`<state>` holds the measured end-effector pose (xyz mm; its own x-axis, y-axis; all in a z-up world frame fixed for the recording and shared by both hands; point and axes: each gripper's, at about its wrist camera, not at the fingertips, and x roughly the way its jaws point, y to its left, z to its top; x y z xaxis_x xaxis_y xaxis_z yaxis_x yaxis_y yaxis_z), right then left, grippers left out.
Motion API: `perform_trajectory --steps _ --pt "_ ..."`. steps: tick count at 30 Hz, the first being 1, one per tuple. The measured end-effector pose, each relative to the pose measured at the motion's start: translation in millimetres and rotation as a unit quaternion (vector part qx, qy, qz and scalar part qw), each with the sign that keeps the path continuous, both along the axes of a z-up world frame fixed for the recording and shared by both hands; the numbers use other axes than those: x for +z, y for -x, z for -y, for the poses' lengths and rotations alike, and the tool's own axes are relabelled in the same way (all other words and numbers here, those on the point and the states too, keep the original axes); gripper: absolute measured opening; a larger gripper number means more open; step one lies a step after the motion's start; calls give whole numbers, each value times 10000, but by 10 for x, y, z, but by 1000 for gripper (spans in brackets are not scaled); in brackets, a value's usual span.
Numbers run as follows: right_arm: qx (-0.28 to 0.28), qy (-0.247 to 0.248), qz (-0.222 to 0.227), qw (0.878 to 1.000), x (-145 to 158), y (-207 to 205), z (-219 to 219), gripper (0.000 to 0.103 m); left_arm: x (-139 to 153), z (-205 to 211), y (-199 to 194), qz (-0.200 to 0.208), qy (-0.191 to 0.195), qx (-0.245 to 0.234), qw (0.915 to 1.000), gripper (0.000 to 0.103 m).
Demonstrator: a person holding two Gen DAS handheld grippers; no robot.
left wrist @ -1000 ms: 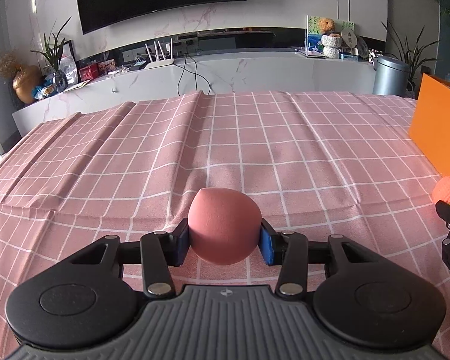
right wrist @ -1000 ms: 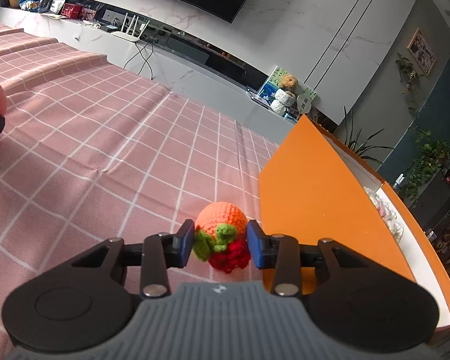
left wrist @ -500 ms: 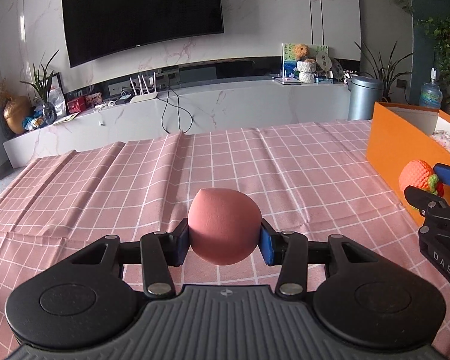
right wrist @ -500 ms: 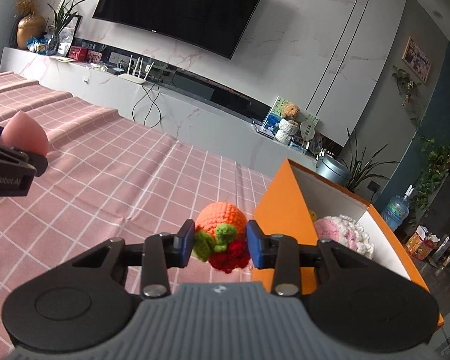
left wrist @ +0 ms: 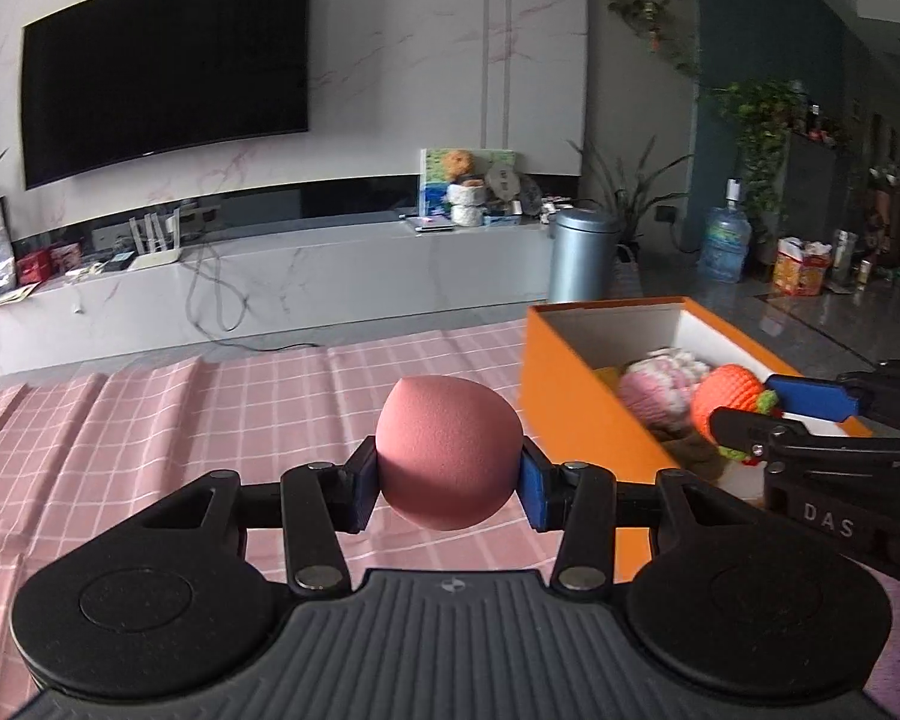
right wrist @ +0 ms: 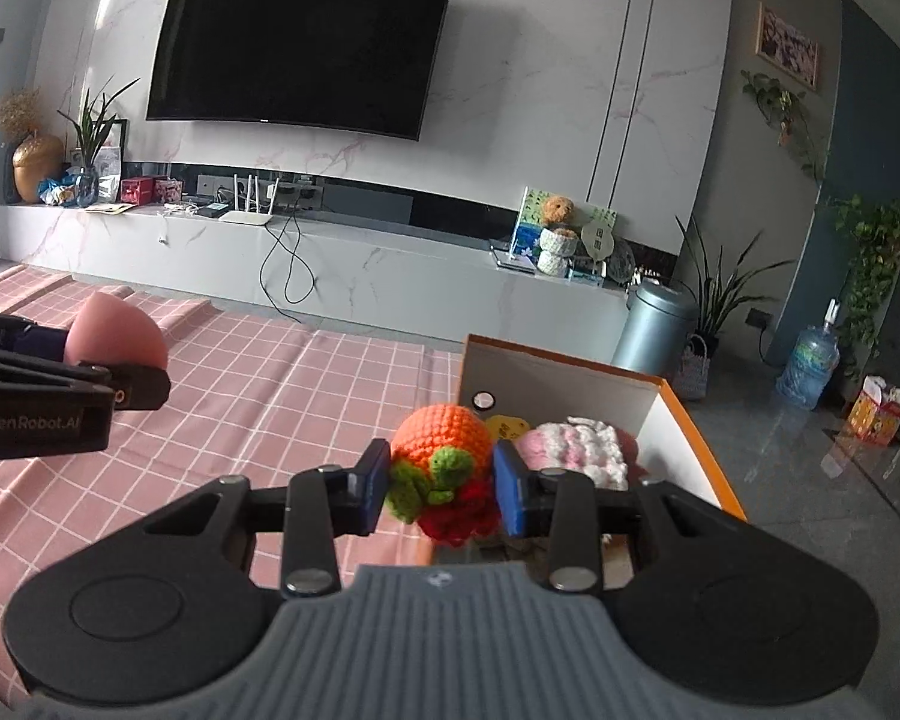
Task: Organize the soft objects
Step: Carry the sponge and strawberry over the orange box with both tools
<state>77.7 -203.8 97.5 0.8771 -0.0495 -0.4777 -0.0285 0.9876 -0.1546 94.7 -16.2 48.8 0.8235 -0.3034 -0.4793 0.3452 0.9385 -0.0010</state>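
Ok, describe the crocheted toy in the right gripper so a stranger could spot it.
Find the orange box on the pink checked cloth. At its near end the right gripper is shut on the crocheted toy: orange knit with green leaves, unlike the smooth pink sponge.

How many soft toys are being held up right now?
2. The pink sponge ball is in the left gripper; the orange crochet fruit is in the right gripper, by the orange box.

Pink checked cloth (left wrist: 222, 420) covers table; orange box (left wrist: 570, 384) on it.
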Motion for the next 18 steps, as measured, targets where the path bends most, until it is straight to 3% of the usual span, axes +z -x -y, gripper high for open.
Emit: perform_trajectory --steps 5,10,15,18 --pt "-20 13 -538 9985 80 -72 519 37 56 630 -76 -384 -82 -976 9945 52" --pt "78 264 -1119 9933 40 -185 992 37 -35 1125 -253 -1212 -117 -1749 9770 52" --pt "276 230 -1618 9862 -38 -342 1287 37 -209 1424 -440 -1779 -451 -2171 9587 52" --pt "209 365 -1690 9847 -82 -448 1327 37 -301 1518 -544 -2170 -345 -2172 9511 53"
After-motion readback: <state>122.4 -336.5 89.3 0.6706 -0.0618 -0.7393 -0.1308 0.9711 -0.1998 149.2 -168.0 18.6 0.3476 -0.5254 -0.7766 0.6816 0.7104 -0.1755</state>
